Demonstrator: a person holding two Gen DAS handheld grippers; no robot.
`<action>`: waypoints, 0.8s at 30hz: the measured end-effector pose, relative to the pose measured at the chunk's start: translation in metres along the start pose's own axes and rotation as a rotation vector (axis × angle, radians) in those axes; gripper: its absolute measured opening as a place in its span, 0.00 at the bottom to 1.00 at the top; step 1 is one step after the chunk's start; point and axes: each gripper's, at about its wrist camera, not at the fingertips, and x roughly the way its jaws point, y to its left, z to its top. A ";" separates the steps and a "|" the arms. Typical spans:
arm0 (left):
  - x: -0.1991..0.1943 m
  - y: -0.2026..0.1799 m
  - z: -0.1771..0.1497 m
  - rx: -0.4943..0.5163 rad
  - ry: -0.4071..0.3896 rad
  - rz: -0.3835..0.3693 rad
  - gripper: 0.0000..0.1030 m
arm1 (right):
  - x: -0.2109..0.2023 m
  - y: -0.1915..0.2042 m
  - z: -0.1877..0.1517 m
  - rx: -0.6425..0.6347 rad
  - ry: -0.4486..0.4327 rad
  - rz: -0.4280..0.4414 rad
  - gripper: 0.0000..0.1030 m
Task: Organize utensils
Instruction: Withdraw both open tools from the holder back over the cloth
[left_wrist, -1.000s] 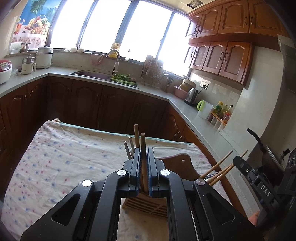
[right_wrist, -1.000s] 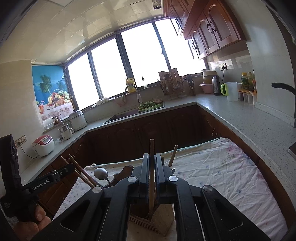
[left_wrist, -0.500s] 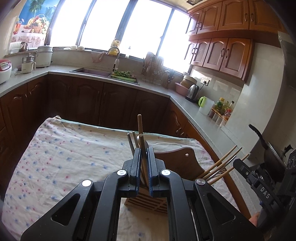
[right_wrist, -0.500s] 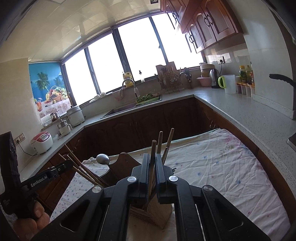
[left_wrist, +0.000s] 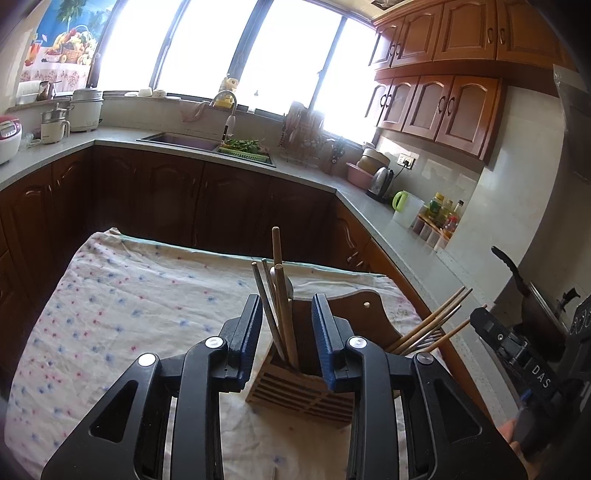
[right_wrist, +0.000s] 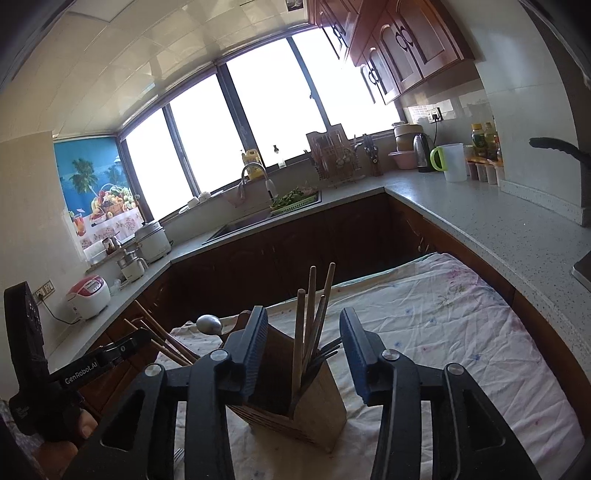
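Here, one wooden utensil holder (left_wrist: 299, 391) is being seen standing on the cloth-covered table (left_wrist: 122, 306), toward its near right part. In the left wrist view, four sticks (left_wrist: 282, 314) are being counted rising between the pads of the left gripper (left_wrist: 287, 332): two wooden chopsticks and two thin metal ones, with a spoon bowl partly hidden behind them. The jaws of the left gripper are being opened, and the sticks are being left untouched between the pads. A further bunch of chopsticks (left_wrist: 428, 328) is being shown leaning out to the right; their number cannot be told.

In the right wrist view, the jaws of the right gripper (right_wrist: 303, 350) are likewise being opened, wider, around four upright chopsticks (right_wrist: 308, 325) and some dark fork tines (right_wrist: 325, 356) in the holder's compartment; no pad is being pressed on them. One metal spoon (right_wrist: 208, 324) is being seen behind the holder.

Broad open cloth is being left on the far and left side of the table, while its right edge is being closely flanked by the kitchen counter (right_wrist: 498, 210).
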 end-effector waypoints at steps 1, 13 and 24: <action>-0.002 0.000 0.000 0.002 -0.001 -0.001 0.27 | -0.002 -0.001 0.001 0.008 -0.004 0.002 0.50; -0.032 0.018 -0.023 -0.037 -0.023 0.075 0.85 | -0.025 -0.010 -0.017 0.039 -0.006 0.038 0.89; -0.059 0.031 -0.051 -0.038 -0.006 0.108 0.85 | -0.048 -0.005 -0.043 0.052 0.031 0.084 0.96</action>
